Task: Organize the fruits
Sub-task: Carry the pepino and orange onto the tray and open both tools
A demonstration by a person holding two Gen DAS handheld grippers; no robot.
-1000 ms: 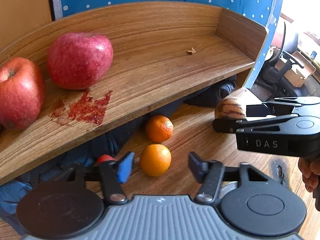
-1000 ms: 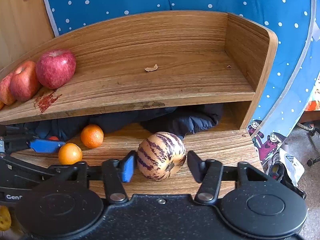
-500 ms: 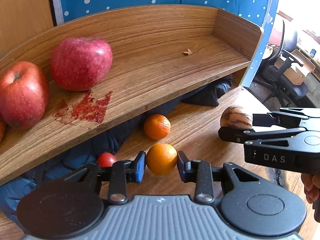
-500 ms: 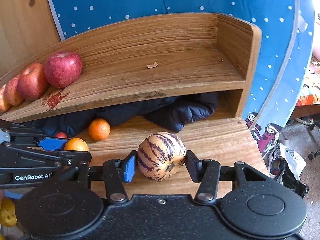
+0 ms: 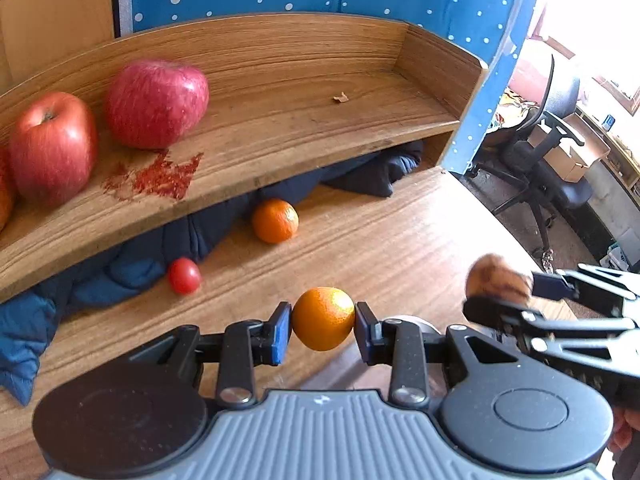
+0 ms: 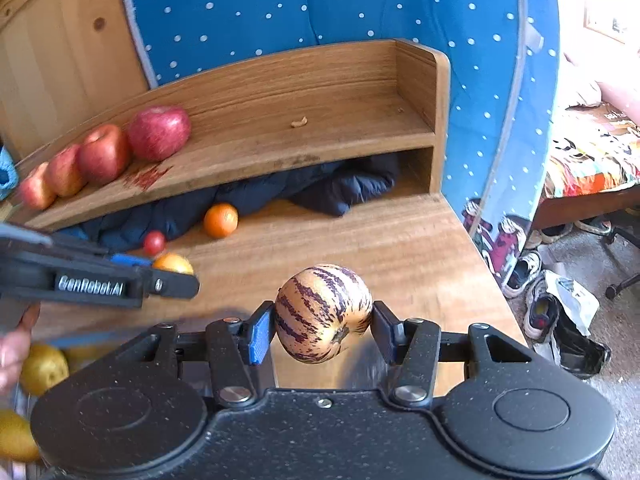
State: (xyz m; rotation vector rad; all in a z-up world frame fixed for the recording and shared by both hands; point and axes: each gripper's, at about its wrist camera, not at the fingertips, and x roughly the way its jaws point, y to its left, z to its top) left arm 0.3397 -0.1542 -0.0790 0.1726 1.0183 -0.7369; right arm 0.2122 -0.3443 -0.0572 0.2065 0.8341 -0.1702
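**Both grippers carry fruit above the desk**

The left gripper point(image 5: 323, 327) pinches a small orange point(image 5: 323, 318) between its two pads, held above the wooden desk point(image 5: 400, 240). The right gripper point(image 6: 323, 330) clamps a striped cream-and-purple fruit point(image 6: 322, 312) the same way, also raised over the desk. In the left wrist view that striped fruit is only a brown blur at the right gripper's tips, its stripes lost.

A second orange point(image 5: 275, 220) lies on the desk at the edge of a dark blue cloth point(image 5: 360, 172) stuffed under the wooden shelf point(image 5: 280, 92); a small red tomato point(image 5: 184, 275) sits beside the same cloth, further left. How far back the cloth reaches is hidden by the shelf.

On the shelf, two red apples point(image 5: 157, 103) show clearly in the left wrist view, and a third fruit is cut off at the left edge. The right wrist view shows four apples in a row, the leftmost near the frame edge. A red smear point(image 5: 160, 176) marks the shelf board in front of them, and a small dry scrap point(image 5: 341, 98) lies further right.

At the lower left of the right wrist view, yellow fruits point(image 6: 43, 368) are partly hidden behind the gripper body, and a blurred hand point(image 6: 12, 354) is cropped by the frame.
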